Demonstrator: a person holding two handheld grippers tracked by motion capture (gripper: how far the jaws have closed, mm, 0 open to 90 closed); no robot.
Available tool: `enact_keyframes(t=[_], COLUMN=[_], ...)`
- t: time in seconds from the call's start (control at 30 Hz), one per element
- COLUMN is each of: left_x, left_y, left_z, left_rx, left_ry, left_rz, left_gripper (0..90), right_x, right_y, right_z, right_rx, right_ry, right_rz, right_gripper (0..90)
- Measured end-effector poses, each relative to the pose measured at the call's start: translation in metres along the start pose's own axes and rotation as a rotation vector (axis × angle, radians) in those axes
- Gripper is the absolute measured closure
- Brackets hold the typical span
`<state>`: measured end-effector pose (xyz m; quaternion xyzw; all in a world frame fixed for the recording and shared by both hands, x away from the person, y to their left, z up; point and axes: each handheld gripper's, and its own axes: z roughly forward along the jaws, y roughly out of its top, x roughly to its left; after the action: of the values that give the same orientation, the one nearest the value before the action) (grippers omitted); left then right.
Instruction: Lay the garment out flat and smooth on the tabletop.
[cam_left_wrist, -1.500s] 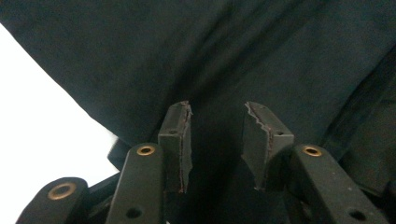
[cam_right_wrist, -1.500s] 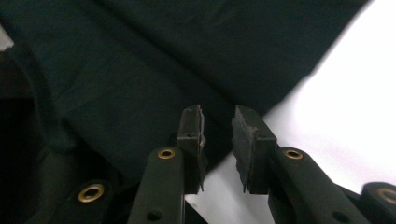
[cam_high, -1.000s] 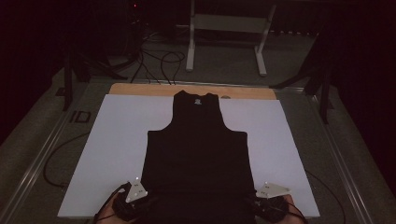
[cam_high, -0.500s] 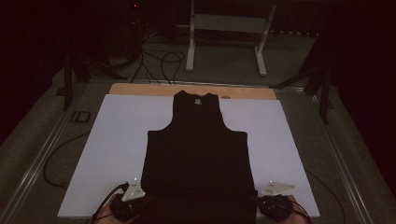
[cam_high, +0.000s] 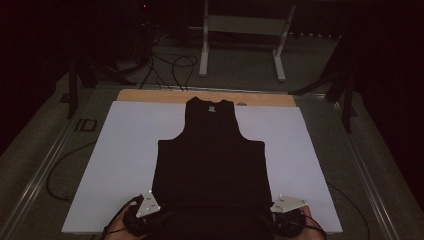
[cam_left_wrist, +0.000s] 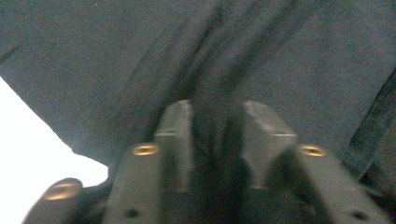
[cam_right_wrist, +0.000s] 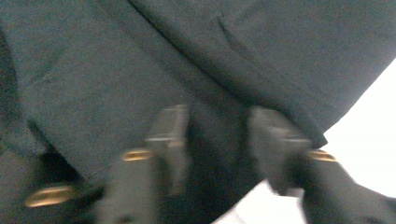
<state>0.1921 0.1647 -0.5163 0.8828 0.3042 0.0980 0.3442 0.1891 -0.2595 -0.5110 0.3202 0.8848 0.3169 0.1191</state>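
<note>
Black tank top lies flat on the white sheet of the table, neck end far from you, hem at the near edge betw. your two hands; wooden strip of the table shows beyond the sheet.

Your left gripper sits at the hem's left corner; in the left gripper view its jaws have a bunched fold of the black fabric pinched betw. them, creases fanning out from the pinch; jaws have just eased open a touch, cloth between them, pads on it.

Your right gripper sits at the hem's right corner; right gripper view is blurred, but jaws stand either side of a ridge of fabric near the hem edge, gripping it; these jaws have also just eased open slightly w/ cloth between them.
</note>
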Motion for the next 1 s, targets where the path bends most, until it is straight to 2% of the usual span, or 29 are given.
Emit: enact_keyframes(t=[0.03,0.1,0.17,0.23,0.4,0.43,0.47,0.5,0.67,0.7,0.73,0.8,0.83,0.87,0.9,0.93,0.97,1.0], left_x=[-0.001,0.0,0.001,0.002,-0.001,-0.002,-0.003,-0.004,-0.003,-0.003,-0.003,-0.002,0.001,0.003,0.006,0.006,0.009,0.011], left_y=[0.0,0.001,0.0,-0.003,-0.008,-0.009,-0.01,-0.011,-0.014,-0.015,-0.015,-0.015,-0.015,-0.014,-0.014,-0.014,-0.013,-0.012], left_z=[0.0,-0.001,-0.004,-0.007,-0.014,-0.016,-0.018,-0.02,-0.025,-0.027,-0.028,-0.029,-0.033,-0.035,-0.038,-0.038,-0.041,-0.043], left_rx=[0.002,0.015,0.025,0.028,0.04,0.038,0.037,0.031,0.019,0.013,0.006,-0.008,-0.064,-0.093,-0.123,-0.123,-0.159,-0.177], left_ry=[-0.012,-0.016,-0.048,-0.08,-0.126,-0.122,-0.137,-0.151,-0.181,-0.202,-0.206,-0.206,-0.175,-0.161,-0.159,-0.159,-0.122,-0.104], left_rz=[-0.005,-0.004,-0.026,-0.038,-0.028,-0.026,-0.032,-0.031,-0.037,-0.037,-0.036,-0.043,-0.067,-0.08,-0.096,-0.096,-0.113,-0.124], left_gripper=[88.4,89.0,89.3,89.4,89.4,89.4,89.4,89.4,89.3,89.3,89.0,86.6,86.6,67.0,64.7,60.2,60.2,52.7], right_x=[0.0,-0.001,-0.005,-0.006,-0.012,-0.013,-0.013,-0.013,-0.012,-0.011,-0.011,-0.012,-0.012,-0.016,-0.018,-0.018,-0.019,-0.021], right_y=[0.0,0.0,-0.002,-0.006,-0.016,-0.019,-0.019,-0.021,-0.021,-0.021,-0.022,-0.023,-0.023,-0.022,-0.021,-0.021,-0.019,-0.016], right_z=[-0.001,-0.002,-0.005,-0.01,-0.027,-0.032,-0.032,-0.035,-0.036,-0.036,-0.037,-0.037,-0.038,-0.039,-0.039,-0.039,-0.039,-0.039], right_rx=[0.007,0.013,0.024,0.03,-0.013,-0.018,-0.018,-0.004,0.009,0.014,0.017,0.017,0.007,-0.041,-0.063,-0.063,-0.089,-0.121], right_ry=[0.01,0.023,0.065,0.082,0.111,0.119,0.119,0.142,0.166,0.17,0.19,0.186,0.183,0.16,0.158,0.158,0.156,0.14], right_rz=[0.006,0.014,0.032,0.042,0.065,0.069,0.069,0.053,0.031,0.025,0.011,0.008,0.019,0.032,0.042,0.042,0.048,0.059], right_gripper=[89.1,89.5,89.7,89.9,89.9,89.9,89.9,89.8,89.6,89.5,90.0,89.7,82.2,66.5,63.9,63.9,58.9,51.4])
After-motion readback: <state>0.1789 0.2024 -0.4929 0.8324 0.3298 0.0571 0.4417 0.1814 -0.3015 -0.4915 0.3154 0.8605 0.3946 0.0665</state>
